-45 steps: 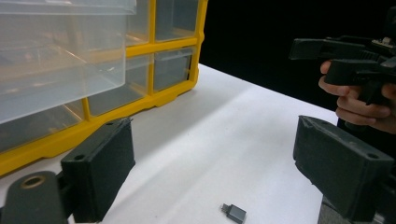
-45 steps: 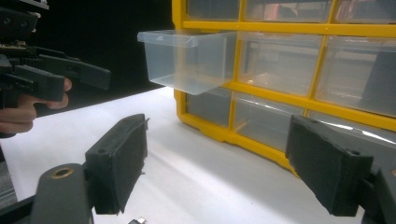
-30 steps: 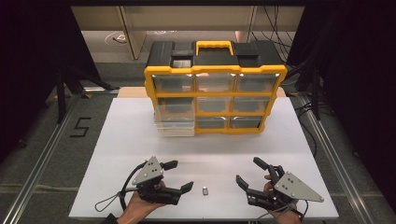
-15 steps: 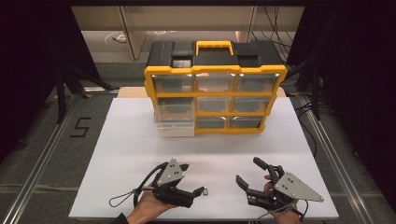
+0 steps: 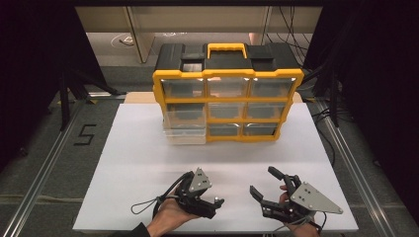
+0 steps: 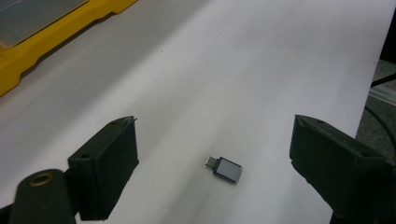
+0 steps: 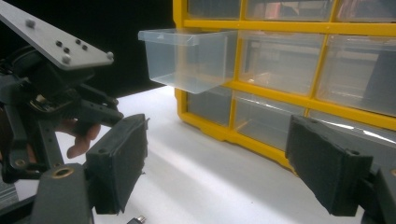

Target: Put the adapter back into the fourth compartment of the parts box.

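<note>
One small adapter (image 6: 225,168) lay flat between the spread left hand-held gripper (image 6: 212,154); closing too high risked skidding it across the counter (image 6: 261,70)

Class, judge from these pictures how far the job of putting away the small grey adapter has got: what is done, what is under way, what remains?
Done: a clear plastic drawer of the yellow organiser cabinet stands pulled out. Under way: the left gripper, jaws open, straddles the small grey USB adapter lying on the white table. Left: closing on it, lifting it, probably placing it in the drawer. The right gripper waits open.
</note>
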